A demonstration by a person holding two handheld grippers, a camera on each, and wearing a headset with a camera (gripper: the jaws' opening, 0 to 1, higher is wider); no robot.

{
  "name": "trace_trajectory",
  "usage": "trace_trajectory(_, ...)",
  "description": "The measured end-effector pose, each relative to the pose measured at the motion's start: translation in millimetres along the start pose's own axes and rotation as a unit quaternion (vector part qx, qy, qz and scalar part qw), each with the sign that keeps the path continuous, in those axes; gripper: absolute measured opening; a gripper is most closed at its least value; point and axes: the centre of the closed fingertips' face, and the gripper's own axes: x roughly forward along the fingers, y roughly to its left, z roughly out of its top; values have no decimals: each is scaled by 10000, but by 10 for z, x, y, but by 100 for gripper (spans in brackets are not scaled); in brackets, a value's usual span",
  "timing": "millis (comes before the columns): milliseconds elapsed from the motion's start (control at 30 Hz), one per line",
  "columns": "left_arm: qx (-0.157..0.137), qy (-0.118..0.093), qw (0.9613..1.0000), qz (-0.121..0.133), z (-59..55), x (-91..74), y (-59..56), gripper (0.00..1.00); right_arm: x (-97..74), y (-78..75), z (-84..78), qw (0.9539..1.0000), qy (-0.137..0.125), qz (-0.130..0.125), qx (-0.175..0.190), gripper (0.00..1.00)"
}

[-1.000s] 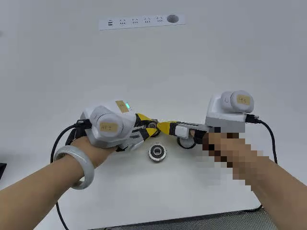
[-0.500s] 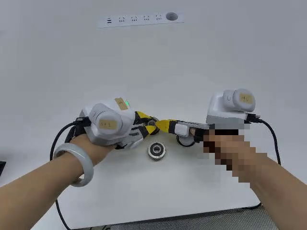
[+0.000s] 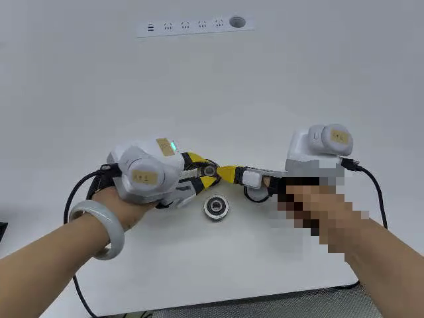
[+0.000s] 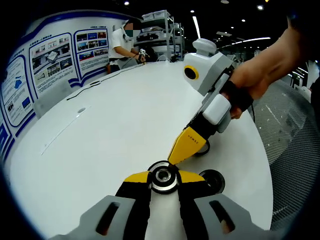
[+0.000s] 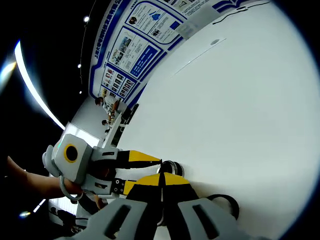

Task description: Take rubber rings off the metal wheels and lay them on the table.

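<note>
My left gripper (image 3: 207, 173) is shut on a small metal wheel (image 3: 210, 171) with a black rubber ring around it, held above the table; the left gripper view shows that wheel (image 4: 164, 178) between the yellow jaws. My right gripper (image 3: 227, 174) comes in from the right, its jaws closed together and pinching the wheel's rubber rim (image 5: 171, 166). A second metal wheel (image 3: 216, 207) lies on the table below the two grippers. A loose black rubber ring (image 3: 256, 194) rests on the table under the right gripper.
The white table (image 3: 212, 99) stretches far back to a white power strip (image 3: 193, 27). Black cables trail from both grippers toward the front edge (image 3: 232, 305). A white bangle (image 3: 93, 228) circles the left wrist.
The left hand has shifted slightly left and lower. Both grippers stay joined at the held wheel; the wheel and ring on the table have not moved.
</note>
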Motion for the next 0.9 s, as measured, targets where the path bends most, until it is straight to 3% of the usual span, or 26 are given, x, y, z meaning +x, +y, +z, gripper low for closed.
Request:
trace_trajectory(67, -49, -90, 9999, 36, 21, -33, 25, 28, 2, -4, 6, 10000, -3, 4, 6, 2)
trace_trajectory(400, -135, -110, 9997, 169, -60, -160, 118, 33, 7, 13, 16, 10000, 1, 32, -4, 2)
trace_trajectory(900, -233, -215, 9993, 215, -126, -287, 96, 48, -91, 101, 20, 10000, -36, 26, -46, 2)
